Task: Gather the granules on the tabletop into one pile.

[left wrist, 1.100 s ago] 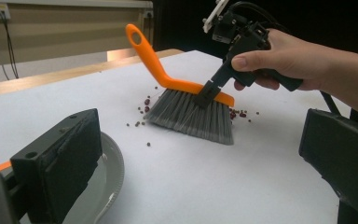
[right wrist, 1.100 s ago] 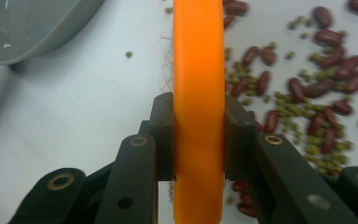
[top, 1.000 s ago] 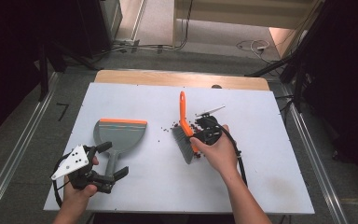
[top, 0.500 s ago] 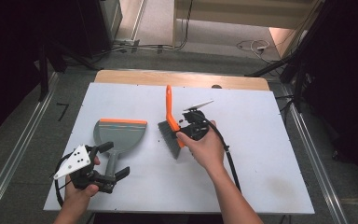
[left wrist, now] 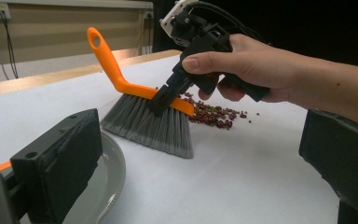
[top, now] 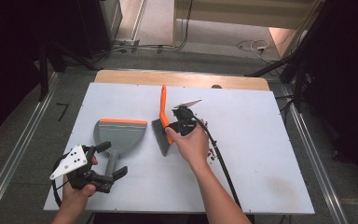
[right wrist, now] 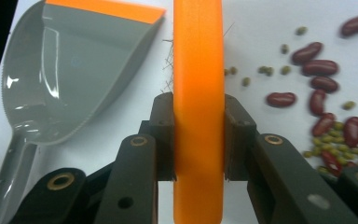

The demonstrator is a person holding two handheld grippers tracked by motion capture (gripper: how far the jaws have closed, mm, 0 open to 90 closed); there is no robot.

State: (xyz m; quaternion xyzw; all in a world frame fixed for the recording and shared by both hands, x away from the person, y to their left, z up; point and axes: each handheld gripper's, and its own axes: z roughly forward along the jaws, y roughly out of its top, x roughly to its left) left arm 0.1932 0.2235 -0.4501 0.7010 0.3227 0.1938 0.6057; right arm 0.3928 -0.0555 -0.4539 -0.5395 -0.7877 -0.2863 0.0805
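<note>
The one brush has slid left, clamped by the right hand-held gripper; left hand-held gripper gapes near one dustpan, beans seemingly uncountable.

No legible writing on anything here.
The brush, the dustpan and both grippers carry no readable label, brand or number (a dark mark on the floor left of the table looks rather like a 7, but it is too small to tell whether it is a figure at all).
</note>
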